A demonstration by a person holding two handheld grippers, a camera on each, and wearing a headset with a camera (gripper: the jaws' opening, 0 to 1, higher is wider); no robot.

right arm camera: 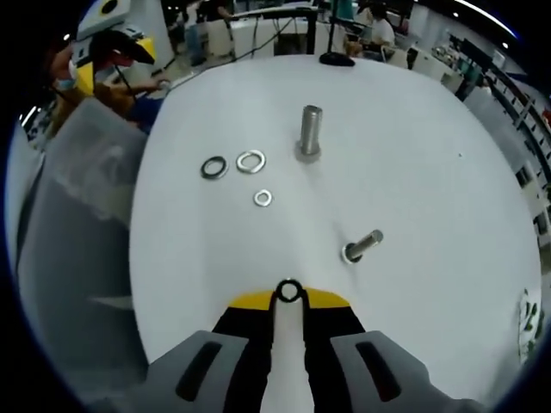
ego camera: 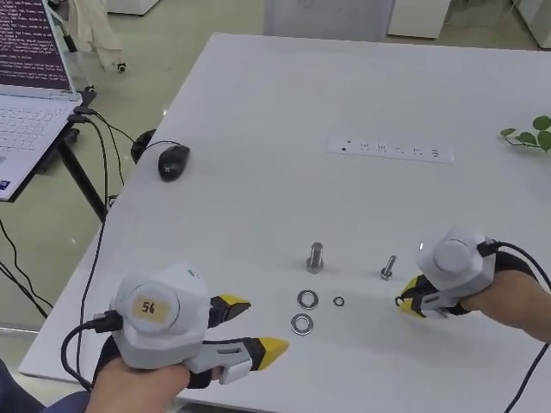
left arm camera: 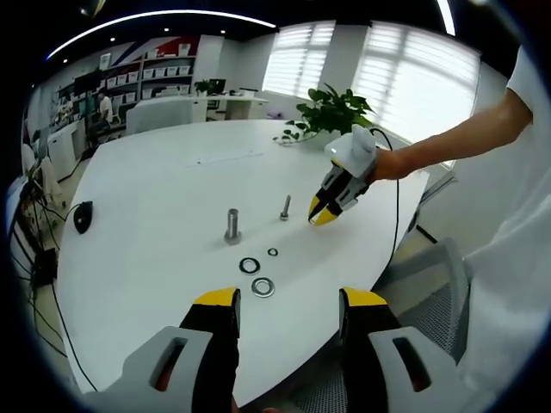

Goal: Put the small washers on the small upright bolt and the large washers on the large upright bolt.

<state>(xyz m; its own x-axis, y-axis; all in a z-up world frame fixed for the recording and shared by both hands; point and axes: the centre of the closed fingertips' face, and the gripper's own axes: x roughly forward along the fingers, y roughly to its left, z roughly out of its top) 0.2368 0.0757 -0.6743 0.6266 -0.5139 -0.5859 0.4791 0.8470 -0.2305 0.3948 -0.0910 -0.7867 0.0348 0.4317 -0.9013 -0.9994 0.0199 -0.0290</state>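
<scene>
The large upright bolt (ego camera: 315, 256) and the small upright bolt (ego camera: 388, 268) stand on the white table (ego camera: 258, 112). Two large washers (ego camera: 307, 298) (ego camera: 301, 323) and one small washer (ego camera: 338, 301) lie flat in front of them. My right gripper (right arm camera: 290, 297) is shut on a small washer (right arm camera: 290, 290), held low, a little short of the small bolt (right arm camera: 363, 245). In the head view the right gripper (ego camera: 405, 303) sits just right of the small bolt. My left gripper (ego camera: 251, 327) is open and holds nothing, near the front edge, left of the large washers (left arm camera: 263, 286).
A black mouse (ego camera: 173, 160) lies at the table's left side and a white power strip (ego camera: 392, 150) farther back. A laptop (ego camera: 26, 103) stands on a stand beyond the left edge. Plant leaves (ego camera: 529, 136) reach in at the right.
</scene>
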